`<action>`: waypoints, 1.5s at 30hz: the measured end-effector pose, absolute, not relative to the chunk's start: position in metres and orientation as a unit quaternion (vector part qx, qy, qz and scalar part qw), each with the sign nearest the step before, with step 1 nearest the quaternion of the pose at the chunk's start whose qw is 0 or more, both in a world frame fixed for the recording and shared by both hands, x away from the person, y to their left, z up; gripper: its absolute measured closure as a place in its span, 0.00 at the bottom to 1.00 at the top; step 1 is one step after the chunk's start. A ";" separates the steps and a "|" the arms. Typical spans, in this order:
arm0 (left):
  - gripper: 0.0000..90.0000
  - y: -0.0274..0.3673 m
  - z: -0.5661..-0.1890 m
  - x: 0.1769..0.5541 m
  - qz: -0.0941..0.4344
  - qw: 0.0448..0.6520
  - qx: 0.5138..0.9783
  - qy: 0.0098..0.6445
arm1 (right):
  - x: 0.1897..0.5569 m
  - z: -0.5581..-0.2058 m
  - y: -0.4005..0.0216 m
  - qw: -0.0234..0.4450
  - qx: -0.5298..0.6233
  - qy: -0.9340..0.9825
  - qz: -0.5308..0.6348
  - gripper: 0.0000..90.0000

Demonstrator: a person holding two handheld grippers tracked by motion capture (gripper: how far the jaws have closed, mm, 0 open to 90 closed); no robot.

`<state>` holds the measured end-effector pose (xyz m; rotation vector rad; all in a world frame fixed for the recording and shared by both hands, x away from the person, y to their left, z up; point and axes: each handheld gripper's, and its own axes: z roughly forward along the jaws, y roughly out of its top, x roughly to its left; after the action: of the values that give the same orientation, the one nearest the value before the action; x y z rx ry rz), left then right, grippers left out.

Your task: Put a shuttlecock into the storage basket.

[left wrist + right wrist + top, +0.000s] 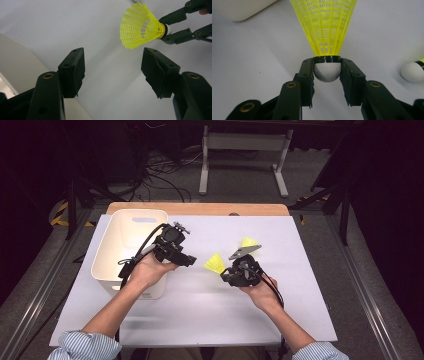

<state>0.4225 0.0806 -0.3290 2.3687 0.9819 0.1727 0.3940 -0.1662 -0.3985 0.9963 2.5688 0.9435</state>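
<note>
Overhead, white table [200,310] (wooden far edge) — grey floor [320,175], cables [160,175].

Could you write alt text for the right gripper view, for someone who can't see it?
Two black jaws of the right gripper clamp the white cork of a yellow shuttlecock above a white table. A second shuttlecock's cork lies at right.

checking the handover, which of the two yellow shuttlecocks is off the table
The one nearer the white bin: the held shuttlecock is clamped by its white cork in the right claw, skirt pointing toward the open left claw. The other shuttlecock lies on the table.
</note>
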 end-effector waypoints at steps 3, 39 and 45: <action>0.41 0.080 -0.328 0.422 0.062 0.284 0.885 0.364 | 0.392 -0.397 -0.165 0.112 0.337 0.877 0.324 0.72; 0.63 0.067 -0.331 0.421 -0.006 0.287 0.900 0.327 | 0.386 -0.379 -0.139 0.106 0.301 0.884 0.340 0.72; 0.71 0.066 -0.330 0.420 -0.009 0.292 0.901 0.320 | 0.386 -0.377 -0.136 0.105 0.298 0.884 0.343 0.72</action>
<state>0.4203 0.0662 -0.3302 2.4031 0.8521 -0.0237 0.3862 -0.1359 -0.3773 0.8793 2.6072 1.0118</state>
